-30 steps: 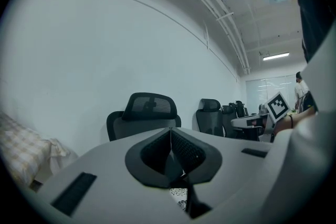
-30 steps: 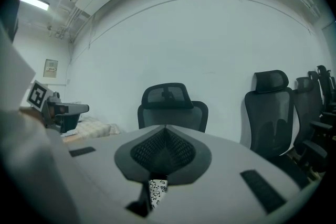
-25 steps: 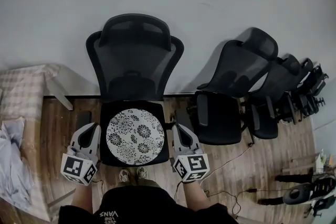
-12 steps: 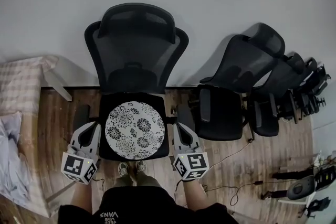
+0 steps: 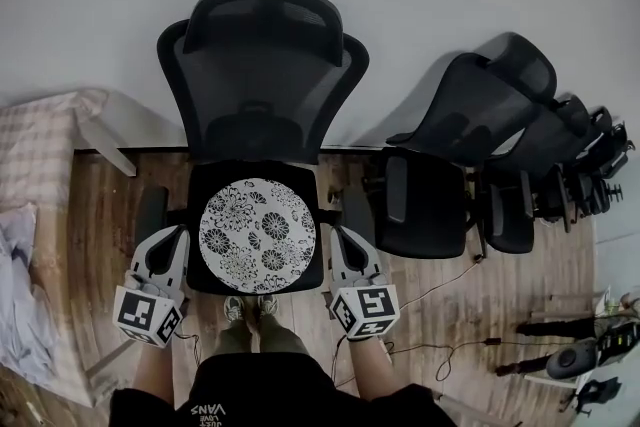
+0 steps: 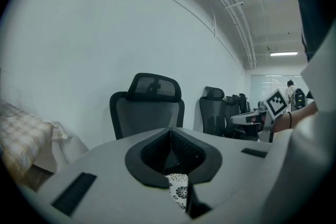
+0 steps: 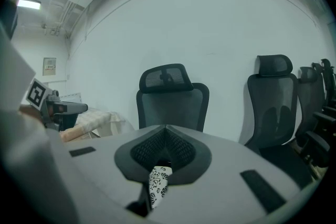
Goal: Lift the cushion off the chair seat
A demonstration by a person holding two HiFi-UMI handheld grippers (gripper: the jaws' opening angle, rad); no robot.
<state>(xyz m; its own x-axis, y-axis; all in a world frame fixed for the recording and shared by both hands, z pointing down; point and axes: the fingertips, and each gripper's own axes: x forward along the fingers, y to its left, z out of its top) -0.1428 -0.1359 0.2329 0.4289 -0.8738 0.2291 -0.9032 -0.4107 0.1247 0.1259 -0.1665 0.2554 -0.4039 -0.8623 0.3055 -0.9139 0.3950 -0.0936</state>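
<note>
Both grippers closed, flanking the cushion on the chair seat

The round white cushion with a black floral print point(image 5: 257, 235) lies flat on the seat of the black mesh-backed office chair point(image 5: 262, 65), filling most of it. The left gripper point(image 5: 168, 237) sits just beside the cushion's left edge and the right gripper point(image 5: 340, 237) just beside its right edge, each with its jaws pressed together and nothing between them. Each gripper view shows a strip of the floral print below the closed jaws. More black office chairs point(image 5: 470, 115) stand in a row to the right on the wooden floor point(image 5: 100, 225).
</note>
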